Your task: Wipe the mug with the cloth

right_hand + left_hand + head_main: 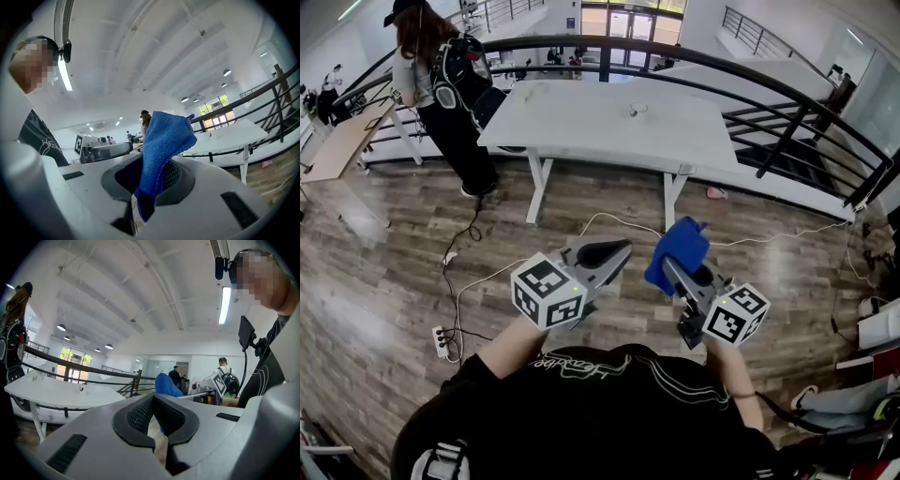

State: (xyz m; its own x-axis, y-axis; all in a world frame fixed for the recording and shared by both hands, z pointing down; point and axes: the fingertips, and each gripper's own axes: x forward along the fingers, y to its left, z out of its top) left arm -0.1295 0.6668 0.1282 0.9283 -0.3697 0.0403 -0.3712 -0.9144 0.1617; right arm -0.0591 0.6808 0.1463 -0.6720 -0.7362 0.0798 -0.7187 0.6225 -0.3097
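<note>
The right gripper [669, 264] is clamping the blue terry cloth [680, 249], the left gripper [622, 253] is sitting shut and empty, and what is probably the mug, a small pale object [637, 110] on the white table [581, 127], is standing well ahead of both.

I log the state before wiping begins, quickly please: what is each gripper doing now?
Left gripper: closed, nothing between its jaws.
Right gripper: closed on the blue cloth.

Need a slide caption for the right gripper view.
Right gripper shut on a blue cloth, held in the air with a white table beyond.
</note>
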